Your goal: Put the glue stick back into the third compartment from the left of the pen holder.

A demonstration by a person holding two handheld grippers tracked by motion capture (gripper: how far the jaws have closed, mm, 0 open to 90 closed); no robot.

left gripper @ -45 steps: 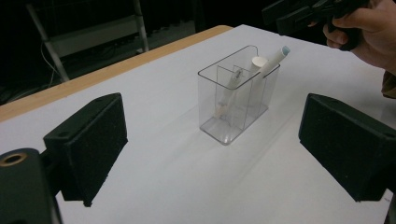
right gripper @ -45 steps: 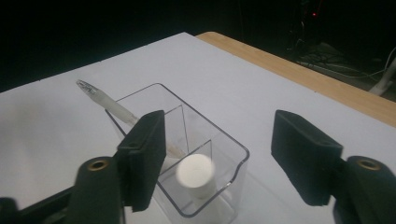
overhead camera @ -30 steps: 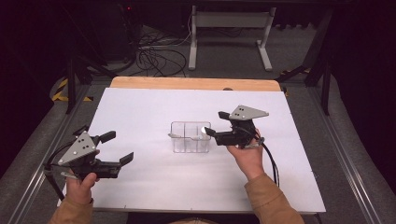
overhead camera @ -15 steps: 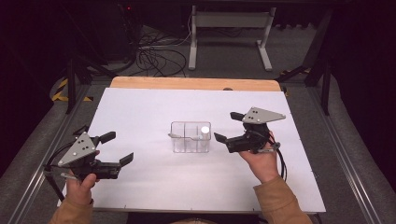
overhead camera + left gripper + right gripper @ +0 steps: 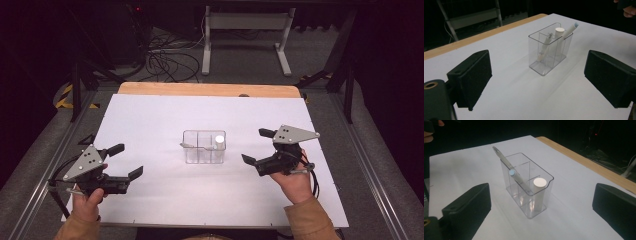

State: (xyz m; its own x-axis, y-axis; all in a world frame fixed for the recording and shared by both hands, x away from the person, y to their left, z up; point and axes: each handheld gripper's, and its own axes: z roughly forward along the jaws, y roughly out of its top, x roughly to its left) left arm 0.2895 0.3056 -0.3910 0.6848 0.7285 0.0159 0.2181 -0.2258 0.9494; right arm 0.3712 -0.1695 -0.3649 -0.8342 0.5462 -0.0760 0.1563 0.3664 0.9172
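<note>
A clear plastic organizer (image 5: 203, 146) stands mid-table on the white tabletop (image 5: 210, 200). Its right end compartment holds an upright white cylinder (image 5: 219, 141) (image 5: 539, 185) (image 5: 559, 31). Two pens lean in the other compartments: a grey one with a clip (image 5: 501, 156) (image 5: 544, 47) and one with a pale blue end (image 5: 512, 173) (image 5: 571, 28). My right gripper (image 5: 255, 146) (image 5: 539, 220) hovers just right of the organizer, apart from it; its jaws have just been opening and nothing is between them. My left gripper (image 5: 129, 160) (image 5: 537, 82) is open at the front left, well away from the organizer.
A wooden strip (image 5: 205, 89) borders the table's far edge. Beyond it on the dark floor lie cables (image 5: 165, 60) and a metal stand (image 5: 245, 30). Metal rails (image 5: 370, 170) run along both table sides.
My right gripper has drawn back to the right, away from the organizer, and its jaws have spread. The white cylinder stays standing in its compartment. The left gripper has kept still.
</note>
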